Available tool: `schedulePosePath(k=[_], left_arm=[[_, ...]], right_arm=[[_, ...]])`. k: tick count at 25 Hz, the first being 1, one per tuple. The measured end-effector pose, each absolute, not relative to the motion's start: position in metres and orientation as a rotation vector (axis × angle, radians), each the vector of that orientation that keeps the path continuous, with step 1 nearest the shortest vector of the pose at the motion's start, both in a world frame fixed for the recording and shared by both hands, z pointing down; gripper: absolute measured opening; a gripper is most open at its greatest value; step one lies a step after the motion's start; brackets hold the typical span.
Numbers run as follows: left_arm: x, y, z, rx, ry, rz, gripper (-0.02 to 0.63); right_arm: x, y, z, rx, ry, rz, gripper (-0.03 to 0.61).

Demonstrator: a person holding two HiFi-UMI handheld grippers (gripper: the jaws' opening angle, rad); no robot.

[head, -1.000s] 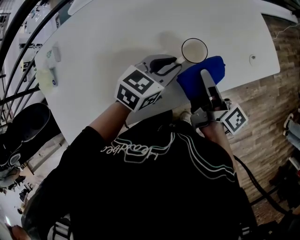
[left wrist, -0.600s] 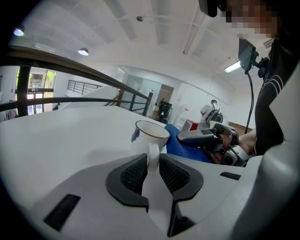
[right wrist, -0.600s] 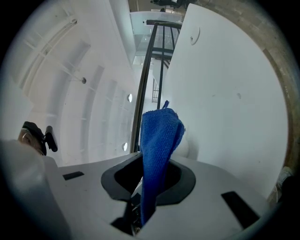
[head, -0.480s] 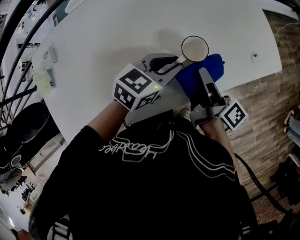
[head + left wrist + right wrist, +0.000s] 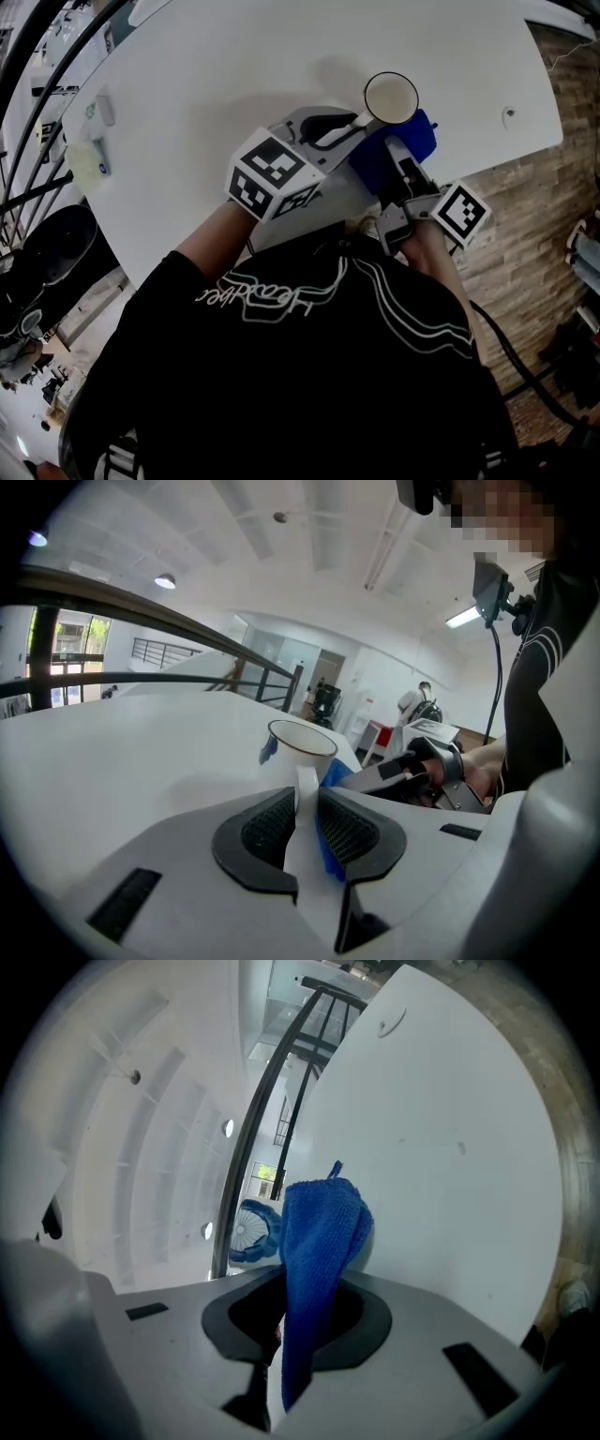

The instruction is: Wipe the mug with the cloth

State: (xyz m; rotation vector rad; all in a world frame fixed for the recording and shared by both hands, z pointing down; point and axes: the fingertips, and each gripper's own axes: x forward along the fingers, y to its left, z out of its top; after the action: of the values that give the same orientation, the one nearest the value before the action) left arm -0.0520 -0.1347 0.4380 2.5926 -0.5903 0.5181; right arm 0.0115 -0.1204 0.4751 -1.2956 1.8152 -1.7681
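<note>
Toward the right end of the white table (image 5: 234,66), close to its near edge: one white mug (image 5: 389,97), upright, mouth open, apparently empty. Handle (image 5: 307,787) turned toward the person.

Left gripper (image 5: 302,822): jaws closed on the handle, ribbed pads pressing on either side of it, so the mug is steadied on the table top.

Blue cloth (image 5: 319,1232): bunched and clamped between the jaws of the right gripper (image 5: 405,157), with a fold standing out beyond the fingertips. Position: at the mug's outer wall on the side facing the table's right end, just beside the handle. Contact looks likely, but the meeting of cloth and wall is not clearly shown.

Step in hand, as judged: the wipe proper, with the cloth brought to the outside wall while the other claw holds the mug fast. The next move calls for a rubbing stroke along or around that wall under even pressure. The handle grip needs to be firm so the mug neither slides toward the near edge nor tips.

Further out: pale-green item (image 5: 86,161) and small white item (image 5: 111,108) near the table's left edge, well apart from the mug, too small to identify. Person in a black top (image 5: 309,375) at the near edge. Wood-pattern floor (image 5: 534,216) beyond the right end.
</note>
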Motion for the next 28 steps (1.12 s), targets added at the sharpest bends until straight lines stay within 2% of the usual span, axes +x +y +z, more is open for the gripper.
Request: schedulePosePath(k=[6,13,28], left_arm=[[-0.053,-0.133,0.436,2.593,-0.585,0.517,0.083],[-0.054,-0.135,0.435,2.590,-0.600,0.507,0.083],[-0.052,-0.128,0.432,2.653,-0.758,0.680,0.083]], right_arm=[[0.015,-0.113,0.465,-1.308,1.857,-1.764,0.054],[0.032,-0.112,0.434,-1.250,2.217,-1.590,0.054],[0.055,-0.155,0.384,-0.935,2.447,-1.505,0.054]])
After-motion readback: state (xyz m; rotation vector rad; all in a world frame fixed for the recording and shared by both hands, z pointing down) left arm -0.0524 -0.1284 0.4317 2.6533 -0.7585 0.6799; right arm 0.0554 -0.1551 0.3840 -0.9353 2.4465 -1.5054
